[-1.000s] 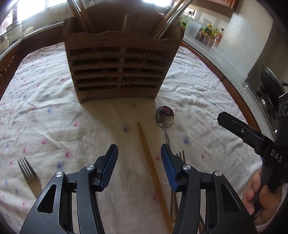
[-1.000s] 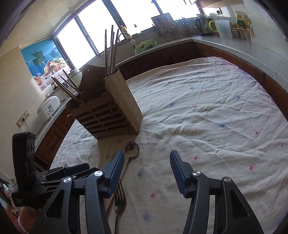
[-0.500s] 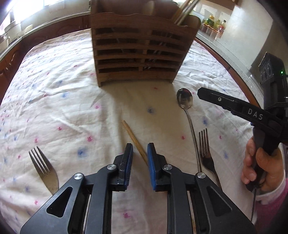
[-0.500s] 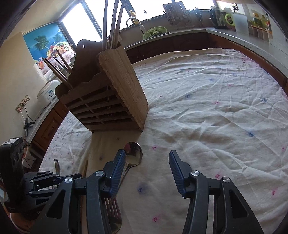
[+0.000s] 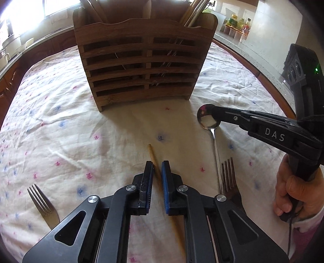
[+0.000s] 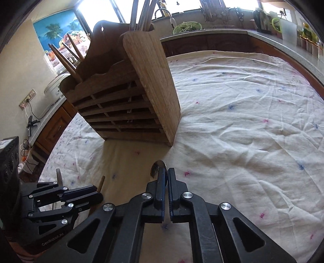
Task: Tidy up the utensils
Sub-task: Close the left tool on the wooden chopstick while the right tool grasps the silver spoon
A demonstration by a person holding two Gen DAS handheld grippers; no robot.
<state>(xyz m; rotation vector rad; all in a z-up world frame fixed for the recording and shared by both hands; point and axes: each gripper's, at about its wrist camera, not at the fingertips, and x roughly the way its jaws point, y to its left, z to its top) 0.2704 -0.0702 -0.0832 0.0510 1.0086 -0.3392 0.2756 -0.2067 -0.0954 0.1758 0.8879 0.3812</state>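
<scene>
A slatted wooden utensil holder (image 5: 141, 58) stands on the table ahead, also in the right wrist view (image 6: 129, 101), with chopsticks and metal utensils in it. My left gripper (image 5: 157, 168) is shut on a wooden chopstick (image 5: 152, 153) that lies on the cloth. My right gripper (image 6: 167, 176) is shut on the bowl of a metal spoon (image 6: 159, 168); the left wrist view shows its finger (image 5: 232, 116) over the spoon (image 5: 207, 119). A fork (image 5: 229, 180) lies beside the spoon's handle. Another fork (image 5: 41, 202) lies at the left.
A white floral tablecloth (image 6: 243, 121) covers the round table. Counters ring the room with a kettle (image 6: 262, 19), bottles (image 5: 239, 23) and a rice cooker (image 6: 53, 89). My left gripper (image 6: 95, 195) shows low left in the right wrist view.
Both grippers moved forward and closed: the left onto the chopstick, the right onto the spoon's bowl. The holder looks nearer in both views.
</scene>
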